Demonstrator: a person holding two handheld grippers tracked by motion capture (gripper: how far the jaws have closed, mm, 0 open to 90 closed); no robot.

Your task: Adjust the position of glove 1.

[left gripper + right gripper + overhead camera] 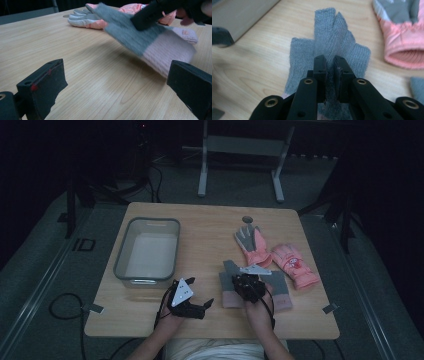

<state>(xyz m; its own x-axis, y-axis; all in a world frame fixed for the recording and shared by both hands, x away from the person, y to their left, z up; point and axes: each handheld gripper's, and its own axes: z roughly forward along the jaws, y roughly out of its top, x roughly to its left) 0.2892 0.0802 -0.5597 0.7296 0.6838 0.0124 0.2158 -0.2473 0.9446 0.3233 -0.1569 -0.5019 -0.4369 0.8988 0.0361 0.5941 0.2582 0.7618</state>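
- Table [210, 227]: pale wood, rounded corners; everything below sits on it
- Bin [122, 257]: grey, rectangular, on the table's left half, well apart from the gloves
- Pink gloves: one palm-up with grey palm [251, 245], the other [295, 265] just to its right; both lie beyond your right hand, near the knit pair
- Knit glove [329, 47]: grey with a pale pink cuff, right in front of you at the near edge, right of centre. In the left gripper view it [140, 37] hangs tilted, grey end raised off the wood, cuff end low and blurred
- Second knit glove [280, 292]: same colours, flat on the table just right of the first, partly under your right hand
- Right gripper [329, 67]: your jaws are clenched on a pinch of the grey knit fabric, cloth bunched between the pads
- Left gripper [117, 82]: your jaws stand wide apart, nothing between them, bare wood below; it sits low at the near edge, just left of the lifted glove, jaws pointing toward it
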